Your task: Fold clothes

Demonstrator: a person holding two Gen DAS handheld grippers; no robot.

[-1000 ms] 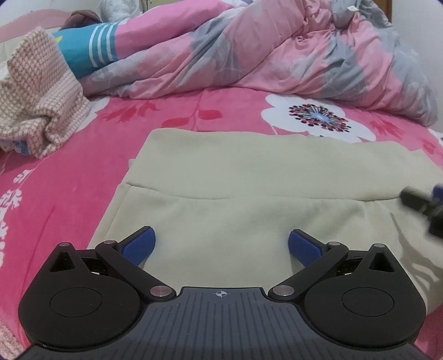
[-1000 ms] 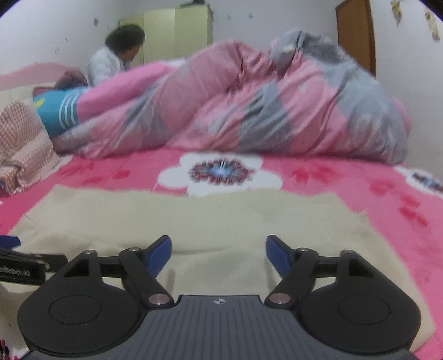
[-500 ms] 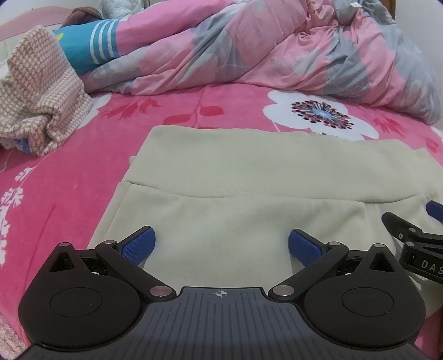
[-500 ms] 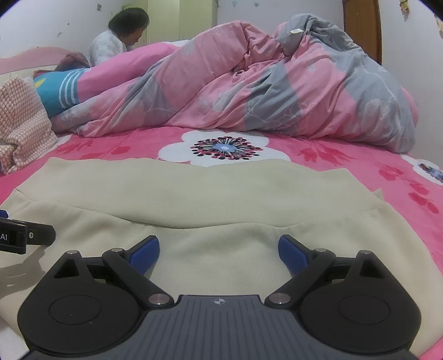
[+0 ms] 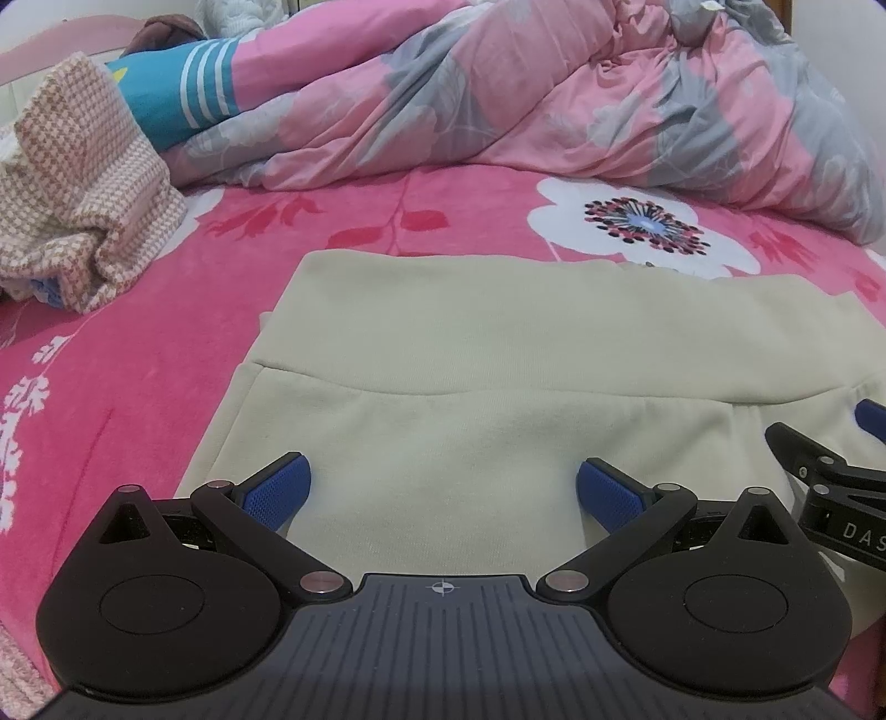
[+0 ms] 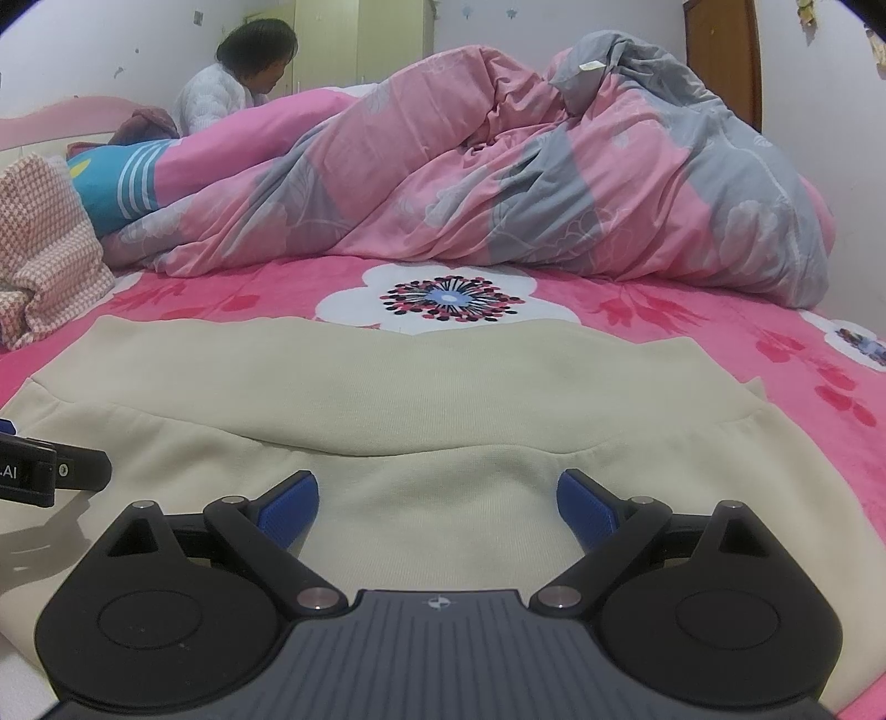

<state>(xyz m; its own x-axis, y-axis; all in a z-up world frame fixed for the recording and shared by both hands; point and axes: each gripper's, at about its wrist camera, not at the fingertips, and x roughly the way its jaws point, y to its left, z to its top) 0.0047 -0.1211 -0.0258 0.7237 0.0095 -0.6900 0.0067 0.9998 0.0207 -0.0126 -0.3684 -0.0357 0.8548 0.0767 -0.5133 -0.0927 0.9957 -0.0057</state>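
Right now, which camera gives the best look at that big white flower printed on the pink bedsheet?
The right wrist view: the white flower sits near the middle, whole, just beyond the cream garment. The left wrist view shows the flower too, but off to the right, with the garment's far edge cutting its lower petals.

Home bedroom: bed w/ pink floral sheet (image 6: pixel 692 315), rumpled duvet (image 6: pixel 554 183) (wardrobe (image 6: pixel 360 39) behind)

The folded cloth (image 5: pixel 498 343) is cream. The bed sheet (image 5: pixel 138 360) is bright pink with white flowers. The quilt (image 6: pixel 554 183) is pink and grey.
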